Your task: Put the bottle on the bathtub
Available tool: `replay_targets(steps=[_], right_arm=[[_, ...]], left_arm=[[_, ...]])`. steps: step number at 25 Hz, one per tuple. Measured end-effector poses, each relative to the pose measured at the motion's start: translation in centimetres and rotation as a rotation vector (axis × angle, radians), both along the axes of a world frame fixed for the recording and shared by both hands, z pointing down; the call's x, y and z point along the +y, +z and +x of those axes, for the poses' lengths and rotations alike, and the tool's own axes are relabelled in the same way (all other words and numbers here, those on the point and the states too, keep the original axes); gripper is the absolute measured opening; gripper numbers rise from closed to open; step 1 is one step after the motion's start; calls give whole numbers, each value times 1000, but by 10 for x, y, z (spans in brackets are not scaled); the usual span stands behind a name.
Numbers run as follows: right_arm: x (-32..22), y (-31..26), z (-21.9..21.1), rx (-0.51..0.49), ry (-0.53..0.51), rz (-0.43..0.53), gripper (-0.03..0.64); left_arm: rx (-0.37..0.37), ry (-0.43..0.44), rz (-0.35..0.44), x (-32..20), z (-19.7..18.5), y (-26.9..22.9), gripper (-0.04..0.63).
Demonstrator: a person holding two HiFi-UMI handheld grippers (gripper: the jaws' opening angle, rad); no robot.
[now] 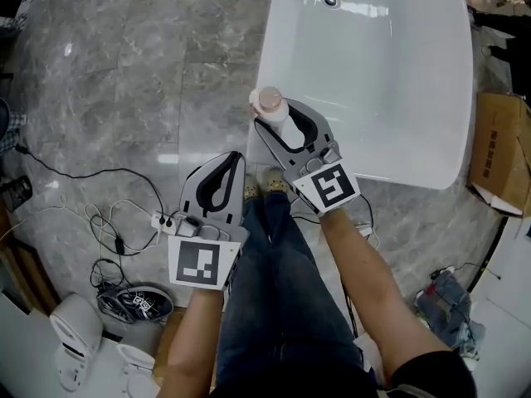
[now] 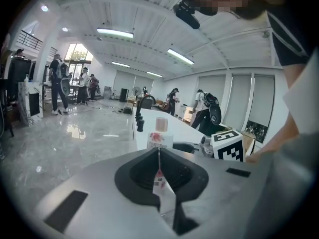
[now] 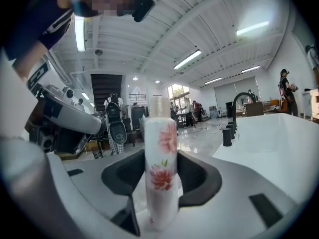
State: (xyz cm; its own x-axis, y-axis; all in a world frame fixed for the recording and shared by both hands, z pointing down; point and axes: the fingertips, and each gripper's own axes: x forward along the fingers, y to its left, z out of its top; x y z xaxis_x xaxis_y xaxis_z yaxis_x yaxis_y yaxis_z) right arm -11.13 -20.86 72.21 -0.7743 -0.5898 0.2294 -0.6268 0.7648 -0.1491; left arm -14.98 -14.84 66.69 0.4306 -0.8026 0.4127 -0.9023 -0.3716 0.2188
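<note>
A white bottle (image 1: pixel 270 100) with red flowers and a pale pink cap stands upright between the jaws of my right gripper (image 1: pixel 275 115), which is shut on it. The bottle is at the near left corner of the white bathtub (image 1: pixel 373 65), over the rim; whether it touches the rim is hidden. In the right gripper view the bottle (image 3: pixel 160 168) fills the middle, with the tub (image 3: pixel 279 138) to its right. My left gripper (image 1: pixel 235 159) hangs shut and empty over the floor, nearer me. From the left gripper (image 2: pixel 159 154) view, the bottle (image 2: pixel 160 135) shows just beyond its tips.
A dark faucet (image 3: pixel 240 103) and black knobs (image 3: pixel 227 136) sit at the tub's far end. A power strip with cables (image 1: pixel 162 220) and shoes (image 1: pixel 137 303) lie on the marble floor at left. A cardboard box (image 1: pixel 498 152) stands right of the tub. People stand far off.
</note>
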Motion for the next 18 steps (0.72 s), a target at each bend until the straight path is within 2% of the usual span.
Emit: replay_targets(steps=[4, 7, 11, 18], right_arm=[[11, 0, 3, 23, -43, 58, 215], [15, 2, 5, 53, -55, 64, 213], [25, 7, 2, 156, -105, 79, 215], [30, 13, 2, 93, -54, -77, 216]], left_arm=[[6, 14, -7, 3, 8, 2, 29], [3, 24, -7, 3, 12, 2, 29], [2, 35, 1, 4, 17, -4, 29], [-7, 40, -2, 16, 22, -9, 29]])
